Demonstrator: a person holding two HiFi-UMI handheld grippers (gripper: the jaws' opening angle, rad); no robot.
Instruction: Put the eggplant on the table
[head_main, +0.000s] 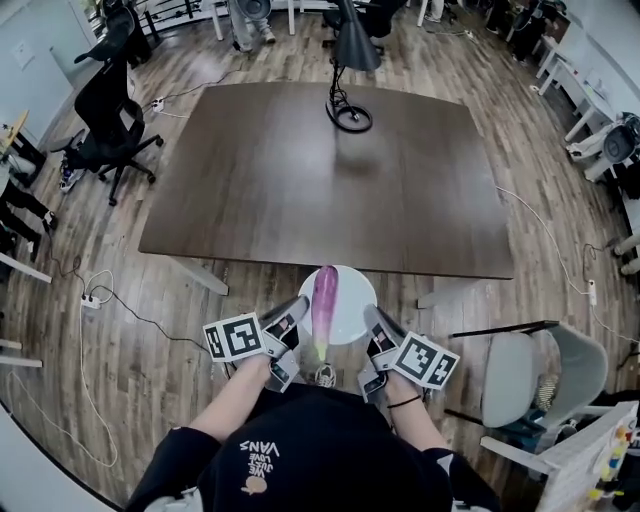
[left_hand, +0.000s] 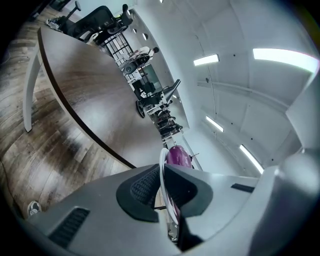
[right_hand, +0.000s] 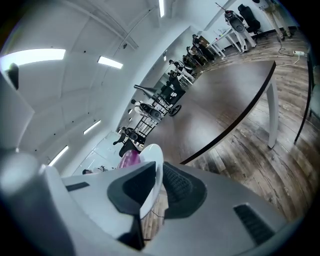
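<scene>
A purple eggplant (head_main: 324, 303) lies lengthwise on a round white plate (head_main: 349, 318), held in the air in front of the near edge of the dark brown table (head_main: 300, 180). My left gripper (head_main: 292, 335) is shut on the plate's left rim and my right gripper (head_main: 376, 345) is shut on its right rim. In the left gripper view the plate's rim (left_hand: 162, 172) stands edge-on between the jaws with the eggplant (left_hand: 177, 156) beyond. The right gripper view shows the plate (right_hand: 151, 170) clamped and the eggplant (right_hand: 128, 159) behind it.
A black desk lamp (head_main: 350, 60) stands at the table's far side. A black office chair (head_main: 105, 125) is at the left and a grey chair (head_main: 520, 375) at the right. Cables and a power strip (head_main: 90, 298) lie on the wooden floor.
</scene>
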